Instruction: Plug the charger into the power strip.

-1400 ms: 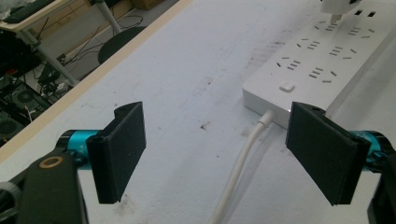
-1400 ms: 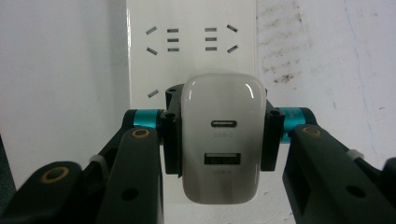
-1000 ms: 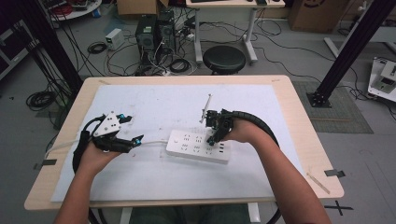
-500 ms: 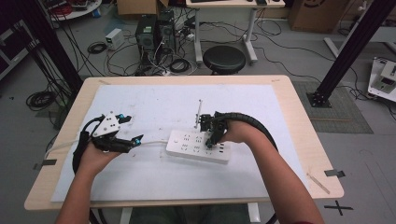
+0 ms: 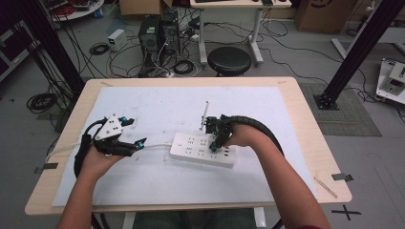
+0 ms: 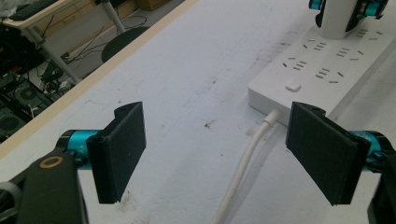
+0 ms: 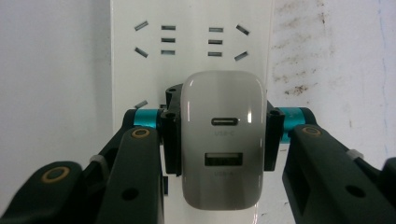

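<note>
- Two grippers work over the white tabletop (image 5: 157,107).
- Right gripper (image 7: 219,135) is clamped on a white USB charger (image 7: 223,140), jaws pressing its two sides, directly above the white power strip (image 5: 203,149).
- Left gripper (image 6: 224,154) rests with jaws apart, empty, near the strip's white cable (image 6: 243,163).

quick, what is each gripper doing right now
Left gripper: open, holding nothing, jaws either side of the white cable.
Right gripper: shut on the white charger.
</note>
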The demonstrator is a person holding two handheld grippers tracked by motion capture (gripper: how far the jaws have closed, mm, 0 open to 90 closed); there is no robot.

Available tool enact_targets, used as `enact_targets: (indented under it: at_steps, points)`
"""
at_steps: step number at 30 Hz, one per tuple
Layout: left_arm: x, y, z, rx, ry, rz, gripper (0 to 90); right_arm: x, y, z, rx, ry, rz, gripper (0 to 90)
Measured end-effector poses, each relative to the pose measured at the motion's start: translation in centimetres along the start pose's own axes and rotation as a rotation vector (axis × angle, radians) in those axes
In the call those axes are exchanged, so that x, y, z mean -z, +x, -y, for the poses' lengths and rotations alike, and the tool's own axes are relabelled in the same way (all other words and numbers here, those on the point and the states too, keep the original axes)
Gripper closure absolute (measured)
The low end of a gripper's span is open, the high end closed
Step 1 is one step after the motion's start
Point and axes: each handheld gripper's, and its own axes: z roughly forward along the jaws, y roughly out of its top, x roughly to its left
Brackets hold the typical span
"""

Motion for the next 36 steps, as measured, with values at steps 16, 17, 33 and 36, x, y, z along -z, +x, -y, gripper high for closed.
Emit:
enact_targets:
  at_steps: [16, 17, 33, 36]
  points:
    - [-0.1, -0.2, -1.2, -0.004, -0.043, 0.014, 20.1, 4.0, 0.7, 6.4, -0.289, -0.517, 0.021, 27.4]
    - [-0.1, -0.3, -1.2, -0.002, -0.049, 0.015, 20.1, 4.2, 0.9, 7.1, -0.312, -0.564, 0.029, 26.3]
    - [0.0, -0.4, -1.0, 0.016, -0.074, 0.049, 19.9, 3.8, 3.5, 15.0, -0.5, -0.876, 0.116, 19.4]
    - [0.1, -0.3, -0.6, 0.024, -0.077, 0.043, 19.9, 3.7, 3.7, 15.4, -0.505, -0.886, 0.128, 19.4]
